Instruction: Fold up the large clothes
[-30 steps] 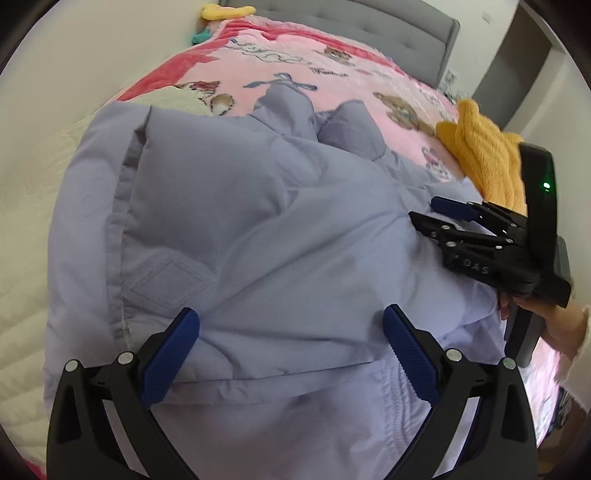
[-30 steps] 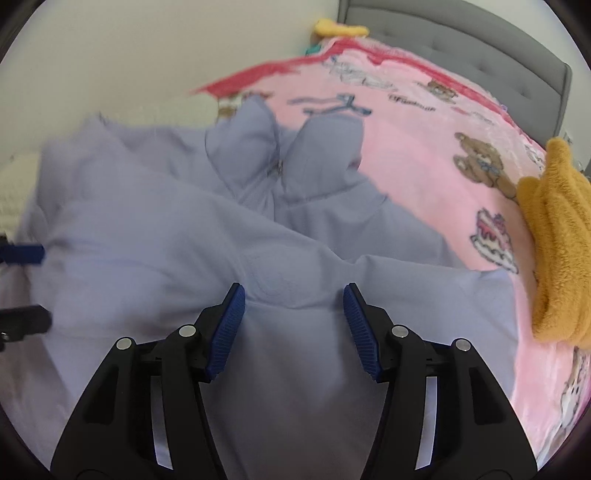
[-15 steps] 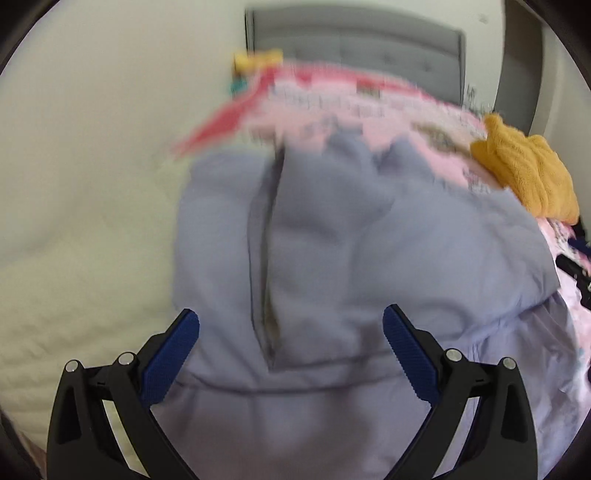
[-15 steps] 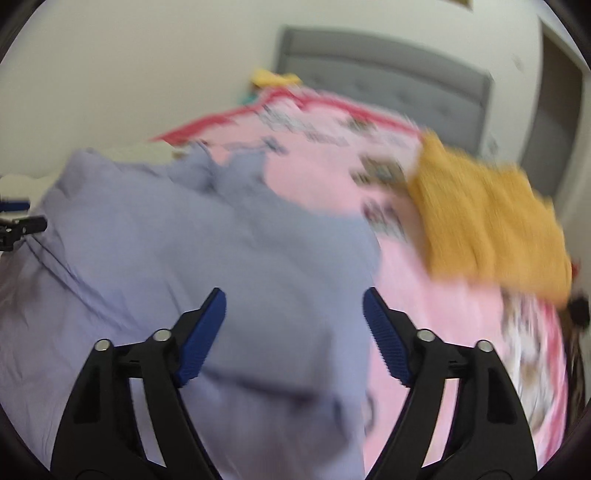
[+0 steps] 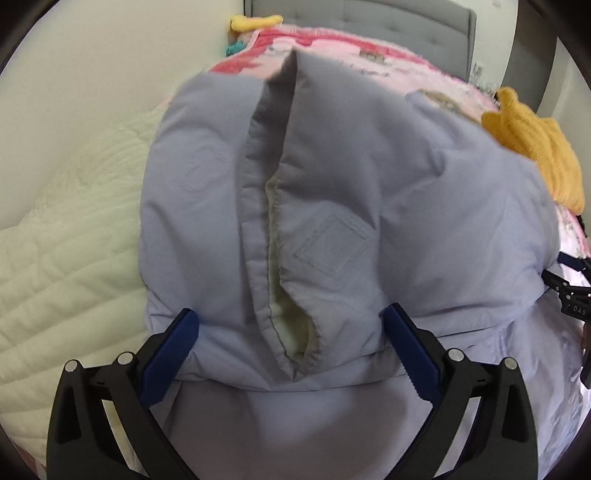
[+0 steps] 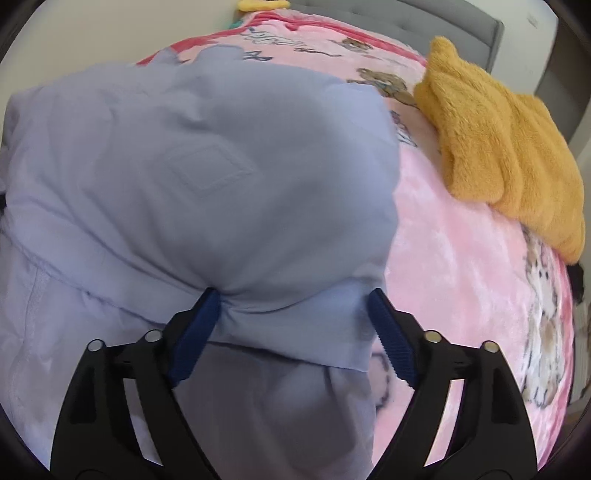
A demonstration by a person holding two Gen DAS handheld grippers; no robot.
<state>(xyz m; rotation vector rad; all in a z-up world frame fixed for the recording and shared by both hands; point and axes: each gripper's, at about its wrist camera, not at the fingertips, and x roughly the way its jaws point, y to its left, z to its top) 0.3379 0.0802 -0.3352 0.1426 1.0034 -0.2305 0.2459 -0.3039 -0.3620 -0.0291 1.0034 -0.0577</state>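
Observation:
A large lavender padded jacket [image 5: 369, 177] lies on the bed, its upper half folded over its lower half, with the cream lining showing along the open front seam. My left gripper [image 5: 291, 332] is open, its blue pads on either side of the fold's near edge. In the right wrist view the jacket [image 6: 207, 155] fills the left half. My right gripper [image 6: 295, 314] is open and straddles the jacket's right corner; its left pad touches the fabric. The right gripper also shows at the right edge of the left wrist view [image 5: 570, 291].
The jacket rests on a pink printed blanket [image 6: 454, 266] and a cream quilted cover [image 5: 62, 229]. An orange fluffy garment [image 6: 506, 147] lies to the right. A grey headboard [image 5: 406, 26] and a yellow toy [image 5: 255, 22] are at the far end.
Both grippers have swung back over the jacket's near edge. The right gripper's jaws have opened wider. The jacket's top half now lies folded toward me, seam up.

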